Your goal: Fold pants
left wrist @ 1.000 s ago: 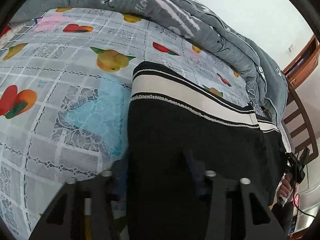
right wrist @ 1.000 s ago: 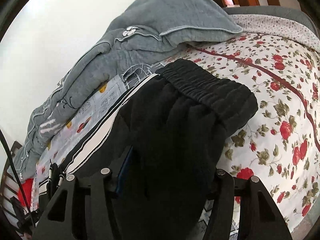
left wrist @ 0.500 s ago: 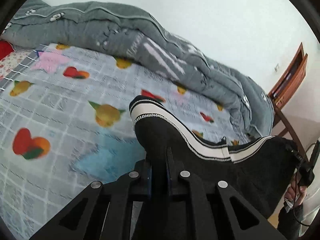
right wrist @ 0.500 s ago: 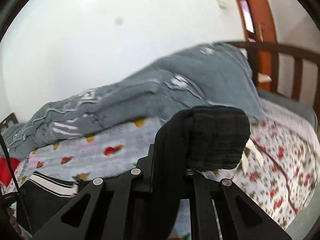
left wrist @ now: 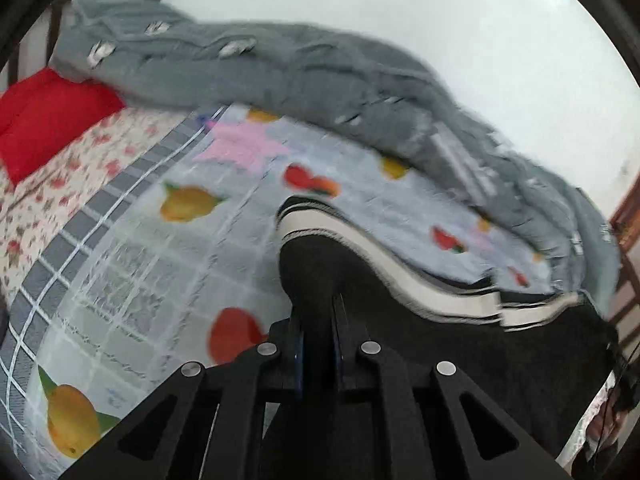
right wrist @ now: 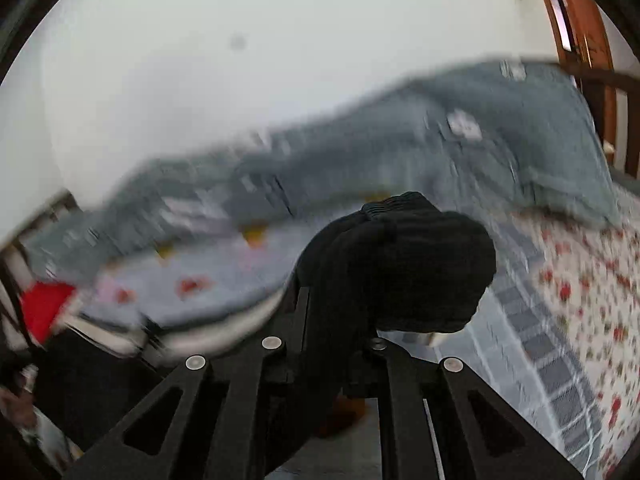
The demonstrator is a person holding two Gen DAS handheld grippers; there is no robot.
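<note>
The black pants [left wrist: 460, 344] with white side stripes hang lifted above the bed. My left gripper [left wrist: 317, 320] is shut on the hem end of a leg, whose striped edge [left wrist: 304, 224] sticks up past the fingers. My right gripper [right wrist: 332, 304] is shut on the waistband end [right wrist: 420, 264], which bunches into a dark lump over the fingers. The striped leg [right wrist: 208, 332] trails off to the lower left in the right wrist view, blurred.
The bed has a fruit-print sheet [left wrist: 168, 248] over a floral one [right wrist: 580, 304]. A grey quilt [left wrist: 320, 80] is piled along the wall. A red pillow [left wrist: 44, 120] lies at the left. Wooden bed rails [right wrist: 592, 80] stand at the right.
Both grippers closed on the pants and lifted them off the bed. Both views have since swung up and sideways, and the pants hang stretched between the grippers.
</note>
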